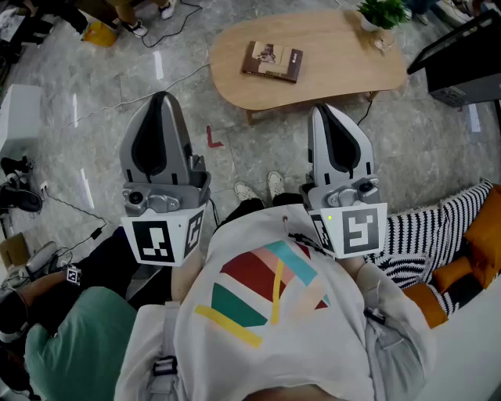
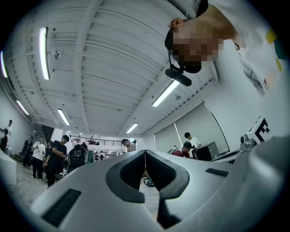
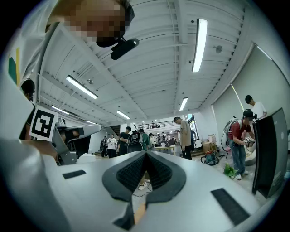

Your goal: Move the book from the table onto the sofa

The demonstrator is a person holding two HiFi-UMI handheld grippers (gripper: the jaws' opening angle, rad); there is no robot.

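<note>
At 8 o'clock in the head view, a person in a green top (image 1: 66, 348) sits low beside me. My left gripper (image 1: 163, 97) is up at 10 o'clock, pointing away from me over the grey floor (image 1: 94, 94). Its fingers (image 2: 129, 174) are pressed together in the left gripper view, with nothing between them. A small red mark (image 1: 213, 139) lies on the floor between my two grippers and short of the desk.

The book (image 1: 272, 61) lies flat at 12 o'clock, on the near left part of the oval wooden desk (image 1: 337, 59). It is well apart from both grippers, and neither touches it.

My right gripper (image 1: 320, 110) sits at 1 o'clock, just short of the desk's near edge. Its fingers (image 3: 129, 174) are also closed tip to tip and empty in the right gripper view.

A potted plant (image 1: 382, 13) stands at the desk's far right end, at 1 o'clock. A dark screen (image 1: 462, 51) sits beyond it at 2 o'clock. The sofa (image 1: 473, 333) is at 4 o'clock beside my right elbow, with a striped cushion (image 1: 438, 223) and an orange cushion (image 1: 479, 243) on it.
</note>
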